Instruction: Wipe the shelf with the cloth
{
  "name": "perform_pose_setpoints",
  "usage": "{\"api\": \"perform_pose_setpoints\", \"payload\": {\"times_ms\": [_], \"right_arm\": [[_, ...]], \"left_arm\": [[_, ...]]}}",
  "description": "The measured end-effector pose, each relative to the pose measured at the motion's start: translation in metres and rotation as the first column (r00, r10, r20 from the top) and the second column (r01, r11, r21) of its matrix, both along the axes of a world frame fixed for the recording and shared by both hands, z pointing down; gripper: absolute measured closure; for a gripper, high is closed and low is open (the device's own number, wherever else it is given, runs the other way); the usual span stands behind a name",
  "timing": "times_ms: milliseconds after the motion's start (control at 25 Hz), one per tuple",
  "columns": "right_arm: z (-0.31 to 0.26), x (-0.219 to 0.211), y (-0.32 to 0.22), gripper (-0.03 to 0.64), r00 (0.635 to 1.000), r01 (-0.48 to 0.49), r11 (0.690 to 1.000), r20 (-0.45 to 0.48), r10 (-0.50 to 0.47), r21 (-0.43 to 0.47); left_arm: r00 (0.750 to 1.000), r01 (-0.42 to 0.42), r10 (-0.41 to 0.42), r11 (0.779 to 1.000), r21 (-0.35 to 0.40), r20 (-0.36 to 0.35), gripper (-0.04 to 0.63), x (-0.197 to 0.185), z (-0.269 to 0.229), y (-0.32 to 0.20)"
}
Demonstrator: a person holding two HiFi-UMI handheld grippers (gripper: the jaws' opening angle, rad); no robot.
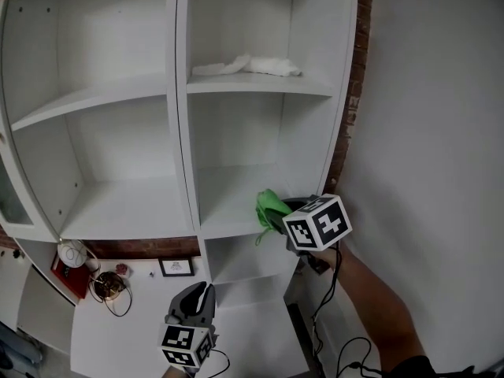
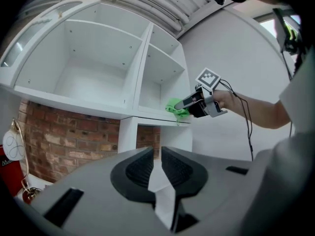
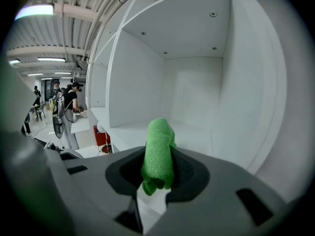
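A green cloth (image 1: 270,208) is bunched between the jaws of my right gripper (image 1: 277,213), which is shut on it. The cloth hangs at the front edge of the middle right shelf (image 1: 228,199) of a white shelf unit. In the right gripper view the cloth (image 3: 158,154) stands up between the jaws of this gripper (image 3: 158,167), with the shelf board (image 3: 133,130) just beyond. My left gripper (image 1: 201,292) is low, below the shelves, and its jaws stand close together with nothing between them. From the left gripper (image 2: 157,163) I see the cloth (image 2: 175,106) and the right gripper (image 2: 188,103) at the shelf (image 2: 147,113).
A white cloth (image 1: 248,65) lies on the shelf above. On the counter below left are a small framed picture (image 1: 176,267), a red object (image 1: 69,276) and coiled cables (image 1: 110,287). A brick wall (image 2: 69,141) shows under the shelves. People stand far off (image 3: 71,100).
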State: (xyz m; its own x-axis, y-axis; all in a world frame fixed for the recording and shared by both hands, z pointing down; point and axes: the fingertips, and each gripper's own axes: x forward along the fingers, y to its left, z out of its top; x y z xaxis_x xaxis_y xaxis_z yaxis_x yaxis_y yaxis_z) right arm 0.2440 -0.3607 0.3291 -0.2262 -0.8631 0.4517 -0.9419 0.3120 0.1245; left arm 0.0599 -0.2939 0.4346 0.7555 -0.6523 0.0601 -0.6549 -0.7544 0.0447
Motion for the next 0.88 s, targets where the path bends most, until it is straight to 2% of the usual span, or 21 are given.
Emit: {"api": "perform_pose_setpoints", "payload": {"times_ms": [240, 440, 560, 720, 880], "right_arm": [[0.000, 0.029, 0.009, 0.522, 0.995, -0.090, 0.996, -0.033, 0.091, 0.019], [0.000, 0.050, 0.017, 0.522, 0.971, -0.173, 0.983, -0.157, 0.181, 0.065], [-0.001, 0.058, 0.021, 0.522, 0.937, -0.207, 0.973, -0.265, 0.228, 0.105], [0.000, 0.057, 0.025, 0.523, 0.894, -0.228, 0.964, -0.362, 0.264, 0.139], [-0.001, 0.058, 0.026, 0.523, 0.802, -0.240, 0.950, -0.510, 0.310, 0.200]], "left_arm": [[0.998, -0.064, 0.064, 0.998, -0.005, -0.005, 0.546, 0.019, 0.003, -0.001], [0.994, -0.110, 0.110, 0.994, -0.007, -0.005, 0.546, 0.030, 0.004, -0.003], [0.991, -0.134, 0.134, 0.991, -0.007, -0.003, 0.546, 0.034, 0.004, -0.003], [0.986, -0.164, 0.164, 0.986, -0.007, 0.004, 0.546, 0.040, 0.005, -0.003], [0.982, -0.189, 0.189, 0.982, -0.010, 0.011, 0.546, 0.042, 0.007, -0.004]]}}
